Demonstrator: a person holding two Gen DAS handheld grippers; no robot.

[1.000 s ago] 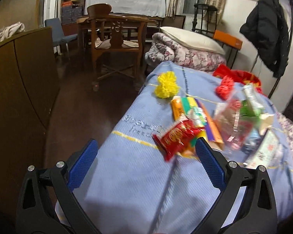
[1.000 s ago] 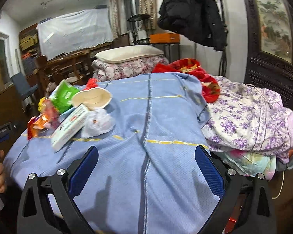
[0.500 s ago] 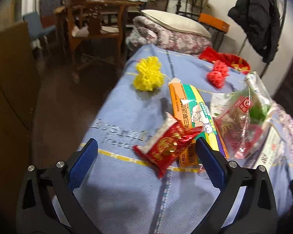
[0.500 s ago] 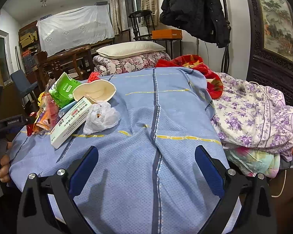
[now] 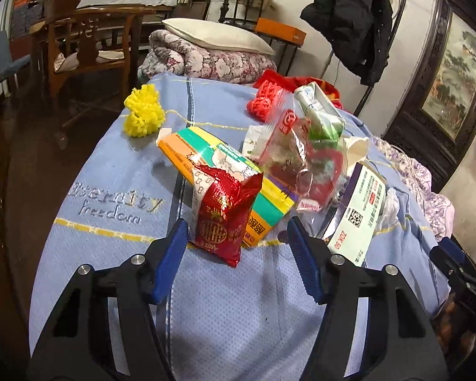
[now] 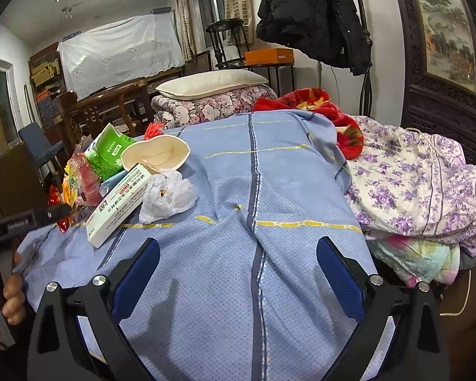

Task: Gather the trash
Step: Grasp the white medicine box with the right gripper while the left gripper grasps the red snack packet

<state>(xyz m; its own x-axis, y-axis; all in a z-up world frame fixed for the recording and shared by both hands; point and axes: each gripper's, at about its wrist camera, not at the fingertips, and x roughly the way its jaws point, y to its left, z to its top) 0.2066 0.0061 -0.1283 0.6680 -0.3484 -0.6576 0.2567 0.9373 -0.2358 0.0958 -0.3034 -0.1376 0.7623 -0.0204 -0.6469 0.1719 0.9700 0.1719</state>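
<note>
Trash lies in a heap on the blue bedspread (image 5: pixel 117 171). A red foil packet (image 5: pixel 222 216) stands on end just ahead of my open left gripper (image 5: pixel 236 238), its lower part between the blue fingers, not gripped. Behind it lie an orange-green box (image 5: pixel 206 155), a clear plastic bag (image 5: pixel 298 158), a green packet (image 5: pixel 320 111) and a white carton (image 5: pixel 358 209). My right gripper (image 6: pixel 238 254) is open and empty over bare bedspread. In its view the white carton (image 6: pixel 120 203), a crumpled white bag (image 6: pixel 168 195), a cream paper bowl (image 6: pixel 157 155) and the green packet (image 6: pixel 108 150) lie to the left.
A yellow pompom (image 5: pixel 142 114) and a red one (image 5: pixel 265 103) lie on the far bedspread. A floral quilt (image 6: pixel 422 184) is heaped at the right, rolled bedding with a pillow (image 6: pixel 209 84) at the back. A wooden chair (image 5: pixel 85 47) and dark floor lie to the left.
My left gripper has moved forward and right to the red foil packet and its fingers have narrowed around it. The right gripper has drifted slightly closer over the bedspread.
</note>
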